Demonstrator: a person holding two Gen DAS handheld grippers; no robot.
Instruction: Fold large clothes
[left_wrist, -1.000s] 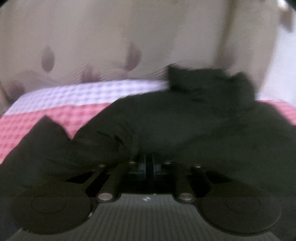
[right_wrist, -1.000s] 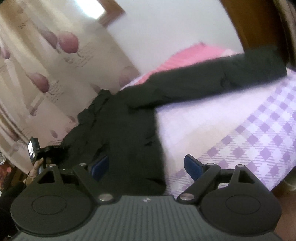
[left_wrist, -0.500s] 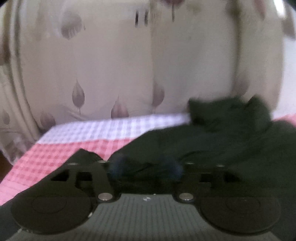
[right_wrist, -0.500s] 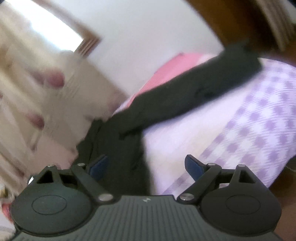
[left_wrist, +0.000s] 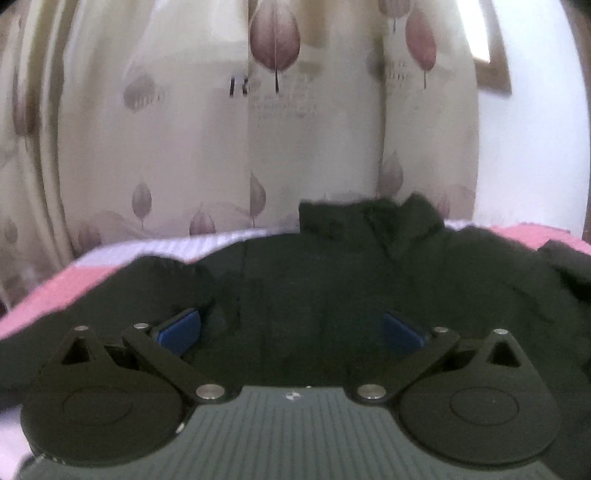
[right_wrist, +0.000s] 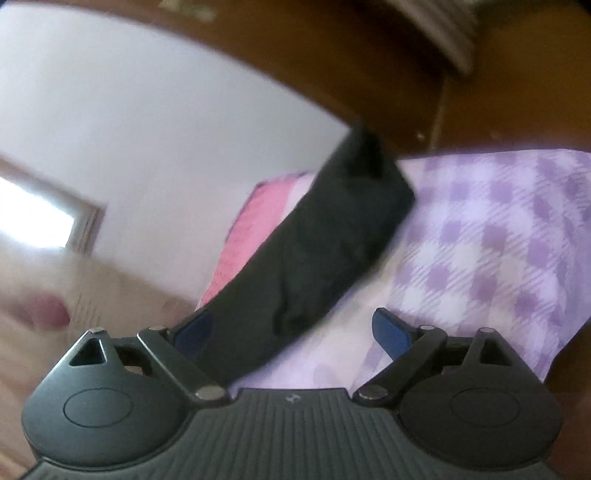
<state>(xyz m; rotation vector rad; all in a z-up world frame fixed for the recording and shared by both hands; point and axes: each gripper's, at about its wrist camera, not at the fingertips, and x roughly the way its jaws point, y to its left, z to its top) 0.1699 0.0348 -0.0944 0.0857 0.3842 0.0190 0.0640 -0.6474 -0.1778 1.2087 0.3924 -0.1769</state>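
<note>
A large black jacket (left_wrist: 332, 273) lies spread on the bed, its collar at the far edge by the curtain. My left gripper (left_wrist: 291, 330) hovers over the jacket's body; its jaws are opening wide and the blue pads (left_wrist: 181, 328) press on nothing. In the right wrist view one black sleeve (right_wrist: 325, 240) stretches away across the purple checked sheet (right_wrist: 498, 236). My right gripper (right_wrist: 291, 330) is above the sleeve's near end, jaws opening, the left pad (right_wrist: 195, 328) beside the cloth without gripping it.
The bed has a pink checked part (left_wrist: 44, 295) and a purple checked part. A cream curtain with leaf prints (left_wrist: 258, 129) hangs behind the bed. Brown wooden furniture (right_wrist: 424, 81) stands beyond the sleeve's far end, next to a white wall (right_wrist: 129, 110).
The left gripper, shut on the jacket a second ago, has opened and let it go, pulling back. The right gripper has rolled and swung toward the outstretched sleeve, now nearer to it.
</note>
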